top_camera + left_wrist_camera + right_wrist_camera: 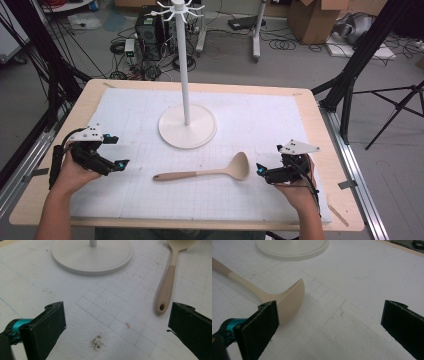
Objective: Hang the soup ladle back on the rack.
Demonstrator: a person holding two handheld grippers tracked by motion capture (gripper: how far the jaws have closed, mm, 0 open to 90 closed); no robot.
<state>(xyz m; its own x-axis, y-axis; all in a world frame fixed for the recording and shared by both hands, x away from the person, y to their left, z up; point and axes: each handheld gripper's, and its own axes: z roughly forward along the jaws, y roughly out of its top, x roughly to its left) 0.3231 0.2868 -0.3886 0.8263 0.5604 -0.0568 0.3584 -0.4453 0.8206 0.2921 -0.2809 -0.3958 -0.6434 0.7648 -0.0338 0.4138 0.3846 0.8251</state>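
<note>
A beige ladle point(210, 173) lies flat on the white gridded mat point(260, 115), bowl to the right, handle to the left. Behind it stands a white hook stand point(184, 65) on a round base point(187, 128). My left gripper point(118, 151) rests open left of the handle end point(162, 307), nothing between its jaws point(116, 325). My right gripper point(268, 161) is open just right of the ladle's bowl point(291, 298), which lies beyond its left jaw; the gap point(329, 322) holds nothing. The stand's base point(92, 255) also shows at the top of the right gripper view point(292, 247).
The mat covers a wooden table point(85, 100) with bare edges all round. Black frame legs point(350, 75) stand at both sides, and cables, a computer case point(147, 30) and cardboard boxes point(320, 17) sit on the floor behind.
</note>
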